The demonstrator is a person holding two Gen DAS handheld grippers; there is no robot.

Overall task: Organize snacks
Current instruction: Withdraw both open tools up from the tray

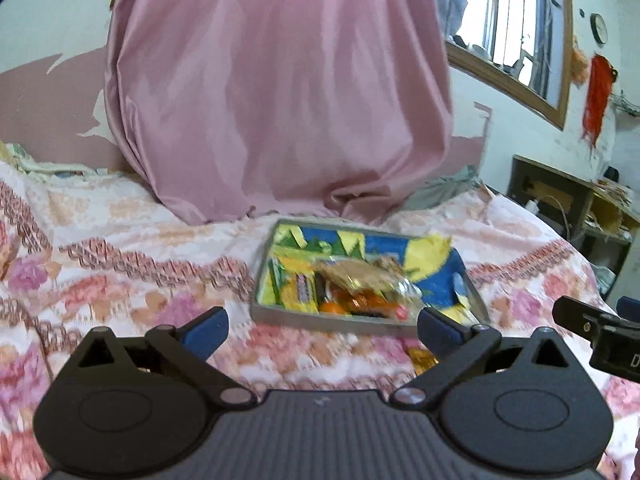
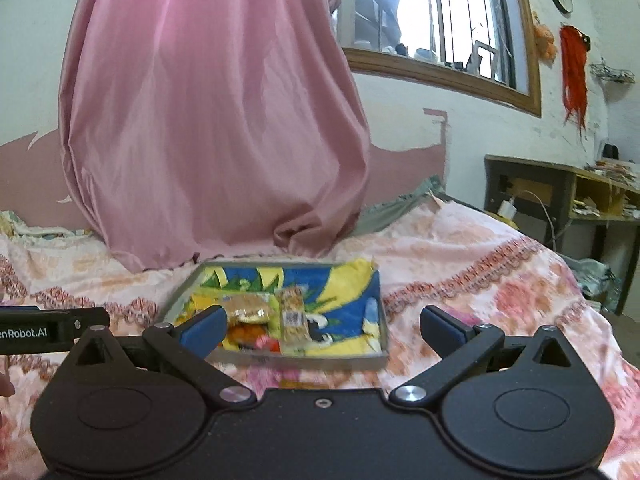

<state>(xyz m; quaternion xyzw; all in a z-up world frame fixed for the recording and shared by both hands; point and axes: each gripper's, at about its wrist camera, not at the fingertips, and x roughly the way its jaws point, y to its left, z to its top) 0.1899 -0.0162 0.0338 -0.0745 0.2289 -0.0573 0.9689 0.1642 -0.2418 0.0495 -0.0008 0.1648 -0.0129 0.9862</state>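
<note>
A grey tray (image 1: 320, 320) (image 2: 384, 320) lined with a blue, yellow and green cloth lies on the flowered bedspread. Inside it sit several snack packets (image 1: 352, 284) (image 2: 280, 320): clear-wrapped bars, yellow packs and orange pieces. One loose yellow-wrapped snack (image 1: 423, 360) lies on the bedspread in front of the tray. My left gripper (image 1: 322, 330) hangs open above the bedspread, short of the tray, nothing between its blue pads. My right gripper (image 2: 320, 330) is open too, with the tray's near rim seen between its fingers. Each gripper's body shows at the edge of the other's view.
A pink curtain (image 1: 276, 92) (image 2: 208, 120) hangs down onto the bed just behind the tray. A dark wooden desk (image 2: 560, 196) with clutter stands to the right past the bed's edge. A window (image 2: 432, 16) is above it on the wall.
</note>
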